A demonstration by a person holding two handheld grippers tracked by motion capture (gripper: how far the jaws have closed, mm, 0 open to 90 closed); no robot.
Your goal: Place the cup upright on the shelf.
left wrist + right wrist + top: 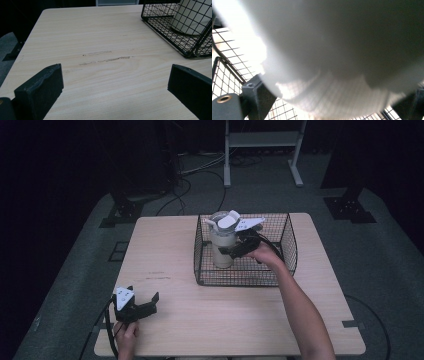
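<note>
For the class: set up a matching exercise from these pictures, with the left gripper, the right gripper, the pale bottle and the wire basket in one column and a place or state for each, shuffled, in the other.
Things:
1. left gripper
2. right gripper
3. pale bottle
4. wire basket

Places or states:
A. stands upright inside the basket
B. jaws wide apart, near the table's front left corner
C. rests on the far half of the table
D. jaws on either side of the bottle

Pairs: 1-B, 2-D, 3-A, 4-C

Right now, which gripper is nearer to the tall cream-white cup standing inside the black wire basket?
Right. The right gripper is inside the black wire basket, its jaws around the tall cream-white cup. The left gripper rests open near the table's front-left corner, far from it.
</note>
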